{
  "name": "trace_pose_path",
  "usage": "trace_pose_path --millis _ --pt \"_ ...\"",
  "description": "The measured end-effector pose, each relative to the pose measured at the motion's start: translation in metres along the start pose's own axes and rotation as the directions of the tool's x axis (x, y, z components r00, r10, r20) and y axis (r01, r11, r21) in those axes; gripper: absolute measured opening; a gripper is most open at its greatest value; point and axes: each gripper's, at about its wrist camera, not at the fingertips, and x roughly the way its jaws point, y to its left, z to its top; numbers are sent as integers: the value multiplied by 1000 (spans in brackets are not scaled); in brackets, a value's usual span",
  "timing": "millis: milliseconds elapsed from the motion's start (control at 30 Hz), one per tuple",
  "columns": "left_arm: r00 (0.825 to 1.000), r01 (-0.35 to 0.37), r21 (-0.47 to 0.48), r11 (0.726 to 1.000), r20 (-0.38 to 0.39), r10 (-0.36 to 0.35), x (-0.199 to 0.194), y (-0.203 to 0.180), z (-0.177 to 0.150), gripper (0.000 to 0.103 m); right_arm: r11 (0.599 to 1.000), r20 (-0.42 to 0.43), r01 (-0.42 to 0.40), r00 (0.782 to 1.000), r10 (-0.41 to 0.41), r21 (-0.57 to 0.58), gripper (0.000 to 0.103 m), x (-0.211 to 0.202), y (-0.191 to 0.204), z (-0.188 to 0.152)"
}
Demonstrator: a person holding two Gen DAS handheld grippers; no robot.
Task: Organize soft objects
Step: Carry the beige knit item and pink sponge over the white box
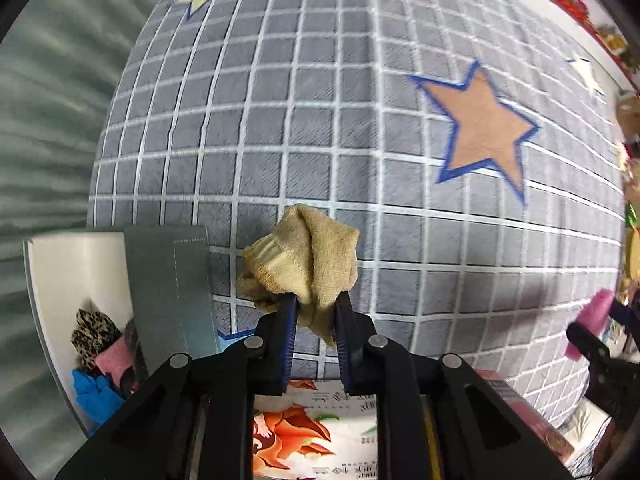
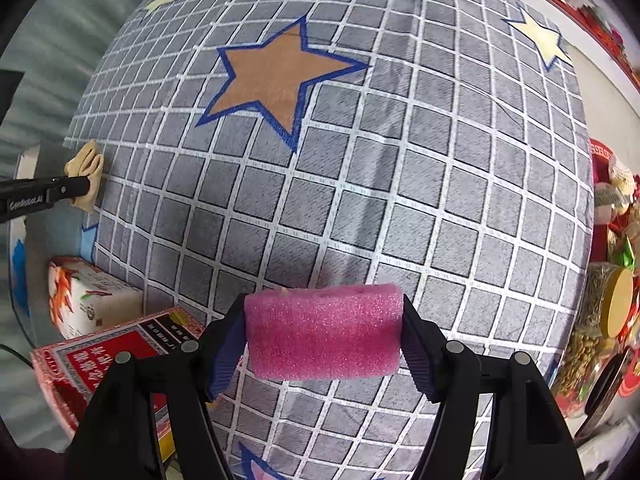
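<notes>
Both grippers loaded: sock on the left, foam on the right

The left gripper (image 1: 316,312) pinches a limp, light, bunched tan knitted sock (image 1: 300,256) by its lower folds, floppy tail dangling; the right gripper (image 2: 324,340) squeezes a squishy pink foam block (image 2: 323,332) end-to-end. The white bin (image 1: 60,280) at 8 o'clock is half hidden behind a grey panel (image 1: 172,292).

A grey cloth (image 2: 400,200) crossed by a white grid is showing an orange-brown star (image 2: 276,76) outlined in blue at 11 o'clock and a pale yellow star (image 2: 544,40) at 1 o'clock. A bright pink foam piece (image 2: 324,332) is sitting at 6 o'clock. A tan sock (image 1: 304,260) is bunching between black fingers with blue pads (image 1: 290,332). A leopard-print item (image 1: 94,332) is lying at 8 o'clock.
</notes>
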Motion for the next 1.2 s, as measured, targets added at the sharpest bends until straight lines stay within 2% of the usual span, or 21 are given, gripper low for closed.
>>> trace_pose_path --millis 100,400,633,767,1000,1200 --pt "999 10 47 999 33 -11 -14 -7 0 20 1000 16 -2 1000 2 20 71 -15 -9 -8" --pt "990 46 194 980 121 -70 -69 -79 -26 20 993 73 -12 997 4 113 71 -45 -26 -29" --pt "980 56 347 936 162 -119 -95 -131 -43 20 981 114 -17 993 -6 195 71 -59 -33 -52" --pt "977 48 457 888 165 -138 -105 -167 -63 20 972 128 -16 992 -15 234 71 -66 -41 -68" --pt "968 68 635 769 145 -206 -121 -225 -106 20 952 137 -11 990 -32 307 71 -72 -60 -99" --pt "970 77 732 677 101 -220 -120 -254 -141 20 946 125 17 990 -61 323 71 -73 -73 -125"
